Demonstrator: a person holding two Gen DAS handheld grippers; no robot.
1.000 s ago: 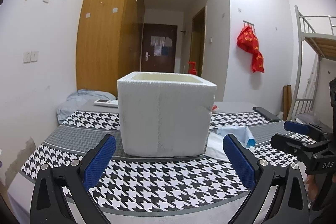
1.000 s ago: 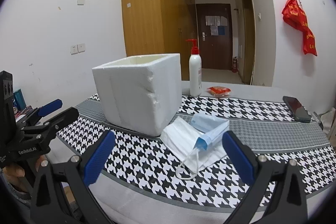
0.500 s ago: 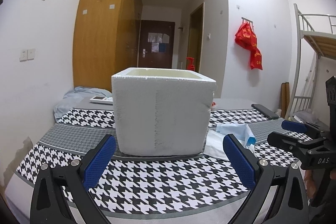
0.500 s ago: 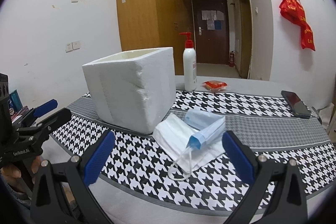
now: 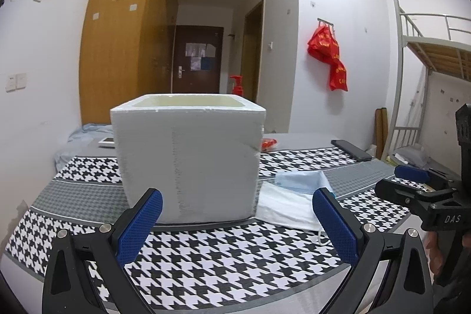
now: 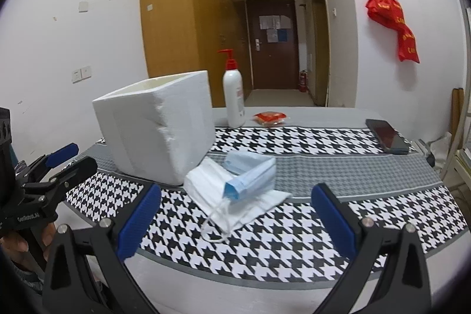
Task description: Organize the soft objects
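A white foam box (image 5: 188,158) stands open-topped on the houndstooth cloth; it also shows in the right wrist view (image 6: 156,137). To its right lie a white face mask (image 6: 212,187) and a folded blue mask (image 6: 250,172) on top of it; both show in the left wrist view, white (image 5: 282,208) and blue (image 5: 300,181). My left gripper (image 5: 235,225) is open and empty, in front of the box. My right gripper (image 6: 235,219) is open and empty, just short of the masks.
A white pump bottle with a red top (image 6: 234,99) and a red packet (image 6: 269,117) stand behind the box. A black phone (image 6: 387,136) lies at the far right. A bunk bed frame (image 5: 412,96) is at the right. The table's front edge is near both grippers.
Both grippers have moved forward toward the table; the box and the masks look larger and nearer. Both stay open. Nothing on the table has moved.
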